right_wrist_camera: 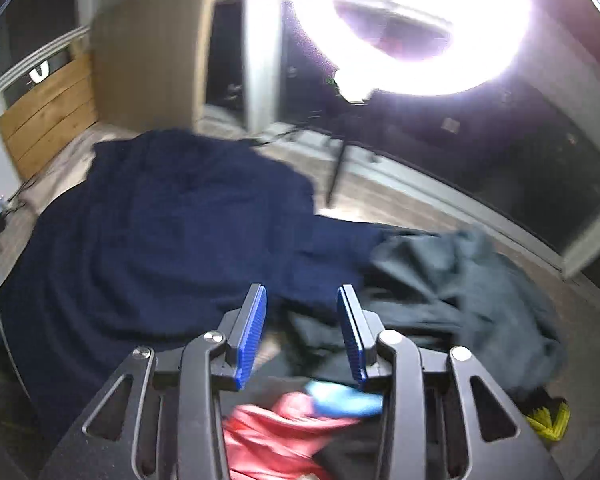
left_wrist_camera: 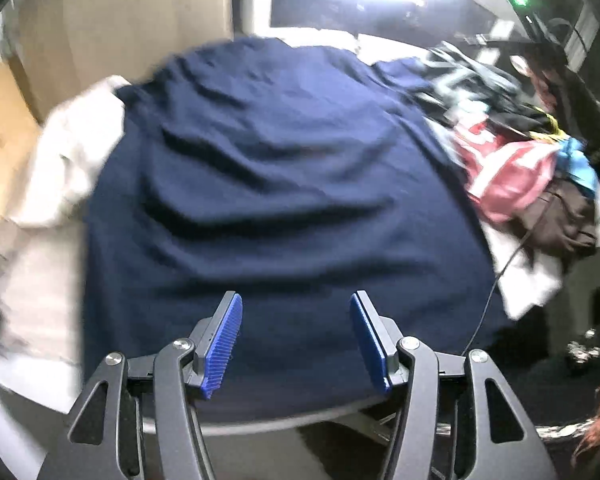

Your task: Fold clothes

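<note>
A large navy blue garment [left_wrist_camera: 276,184] lies spread over the table, rumpled in soft folds. My left gripper [left_wrist_camera: 296,312] hovers above its near edge, open and empty. In the right wrist view the same navy garment [right_wrist_camera: 160,224] fills the left and middle. My right gripper [right_wrist_camera: 302,304] is open and empty above the seam where the navy cloth meets a dark grey-green garment [right_wrist_camera: 460,280].
A pile of other clothes sits at the right: a pink-red piece [left_wrist_camera: 504,176], a brown piece [left_wrist_camera: 560,220], a light blue piece [right_wrist_camera: 340,398]. White cloth [left_wrist_camera: 68,152] lies at the left. A bright ring lamp [right_wrist_camera: 428,24] glares beyond the table. A thin cable [left_wrist_camera: 488,300] hangs at the table's right.
</note>
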A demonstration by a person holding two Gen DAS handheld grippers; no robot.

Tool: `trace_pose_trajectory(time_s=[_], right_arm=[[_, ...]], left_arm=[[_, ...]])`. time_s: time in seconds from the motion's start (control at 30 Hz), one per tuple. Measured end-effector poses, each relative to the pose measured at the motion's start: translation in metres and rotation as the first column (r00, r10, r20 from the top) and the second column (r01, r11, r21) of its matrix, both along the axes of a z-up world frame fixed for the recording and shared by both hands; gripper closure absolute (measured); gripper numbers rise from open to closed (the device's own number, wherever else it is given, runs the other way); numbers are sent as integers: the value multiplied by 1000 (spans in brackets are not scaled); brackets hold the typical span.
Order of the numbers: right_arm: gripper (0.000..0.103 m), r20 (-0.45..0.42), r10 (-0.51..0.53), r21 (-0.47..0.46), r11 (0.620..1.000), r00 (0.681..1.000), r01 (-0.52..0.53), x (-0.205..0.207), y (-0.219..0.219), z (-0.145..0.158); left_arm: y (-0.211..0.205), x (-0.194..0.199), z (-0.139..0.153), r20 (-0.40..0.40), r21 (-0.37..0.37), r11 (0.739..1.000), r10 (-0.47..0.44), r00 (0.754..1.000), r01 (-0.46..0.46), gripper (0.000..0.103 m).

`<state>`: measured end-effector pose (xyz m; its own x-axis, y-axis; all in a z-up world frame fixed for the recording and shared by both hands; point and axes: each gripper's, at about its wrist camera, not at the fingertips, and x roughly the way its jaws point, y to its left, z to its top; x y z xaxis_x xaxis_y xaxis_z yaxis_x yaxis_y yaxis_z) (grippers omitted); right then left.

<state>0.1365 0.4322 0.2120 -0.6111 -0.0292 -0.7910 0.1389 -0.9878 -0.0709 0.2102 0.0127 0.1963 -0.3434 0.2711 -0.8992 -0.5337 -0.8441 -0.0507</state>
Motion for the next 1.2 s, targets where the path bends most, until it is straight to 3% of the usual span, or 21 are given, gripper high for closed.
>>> trace_pose_trajectory(time_s=[0.13,0.23,0.33,0.53,0.63,0.73,0.83,0.9,0.93,0.97,1.2], right_arm=[[67,9,27,-33,999,1000,-26,-11,-36,1],[67,11,27,-69,997,1000,-26,-18,-63,-1],[66,6,-4,-75,997,1000,5,-20,-95,-12],[66,70,-106,-141,983,992,115,-18,-160,-67],[66,111,-136,-104,984,984,148,-24,-183,-92],[66,140,-180,-102,976,974,195,-27,-191,-107],[66,154,-225,-108,964,962,242,-30,-192,-116],[67,161,-242,-104,960,957,261,-31,-193,-120],[66,167,-249,-100,958,954,267,-32,-193,-123],[66,172,-252,-95,958,952,270,-33,-194,-125],[67,234,-274,8,960,933,280,-40,-194,-157]], left_arm=[[-38,-84,25,-87,-80,997,5,996,-12,48],[-59,-162,28,-128,-125,992,-16,992,0,48],[-62,-237,14,-152,-165,984,-97,984,71,48],[-46,-362,-29,-140,-222,959,-208,968,174,48],[-46,-394,-47,-98,-199,956,-237,967,214,51],[-45,-407,-60,-63,-195,945,-278,959,261,62],[-44,-415,-69,-27,-175,943,-293,956,284,63],[-44,-418,-73,-15,-157,941,-306,952,300,74],[-45,-419,-73,-14,-151,940,-311,950,305,94],[-45,-420,-71,-17,-135,942,-313,949,308,101],[-57,-424,-26,-86,-60,944,-328,941,323,101]])
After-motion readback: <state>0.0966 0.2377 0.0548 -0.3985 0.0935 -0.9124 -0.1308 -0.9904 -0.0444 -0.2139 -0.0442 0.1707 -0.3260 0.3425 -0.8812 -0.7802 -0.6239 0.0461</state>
